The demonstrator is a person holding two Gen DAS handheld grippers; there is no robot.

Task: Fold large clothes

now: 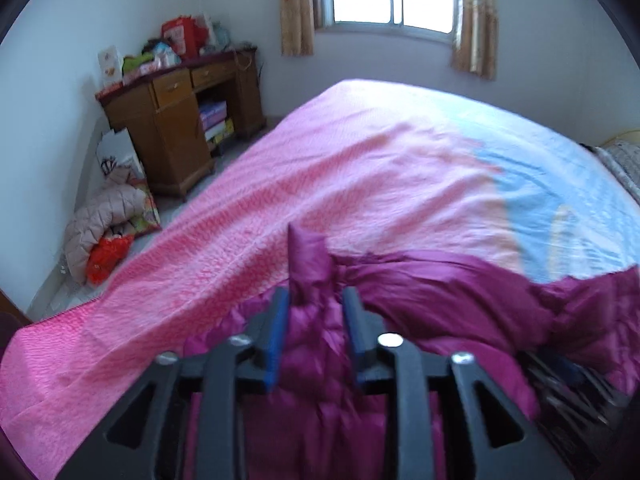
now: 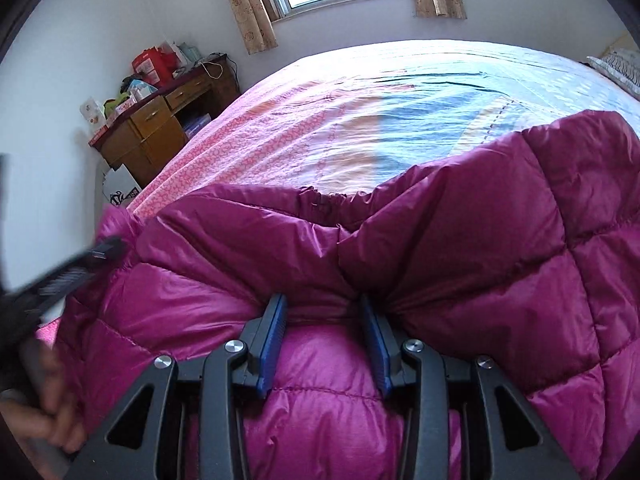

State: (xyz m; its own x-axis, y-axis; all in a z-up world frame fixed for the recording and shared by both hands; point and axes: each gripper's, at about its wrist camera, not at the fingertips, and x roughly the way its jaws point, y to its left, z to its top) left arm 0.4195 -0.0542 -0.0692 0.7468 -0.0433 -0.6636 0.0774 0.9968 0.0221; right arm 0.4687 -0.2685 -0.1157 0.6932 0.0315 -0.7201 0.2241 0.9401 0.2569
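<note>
One jacket, two grippers, one bed

One magenta padded jacket [image 2: 460,240] lies on the bed [image 1: 360,168]. The left gripper [image 1: 316,300] clamps a bunched fold; the right gripper [image 2: 324,308] pinches another fold, jacket fabric filling both jaws

Magenta quilted puffer jacket [image 2: 460,248], bunched, apparently lifted, over the bed's near edge.

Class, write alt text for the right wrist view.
The right gripper pinches a fold of a magenta quilted jacket over a bed with a pink and blue bedspread. The left gripper grips the jacket's left edge; a wooden desk stands behind.
</note>
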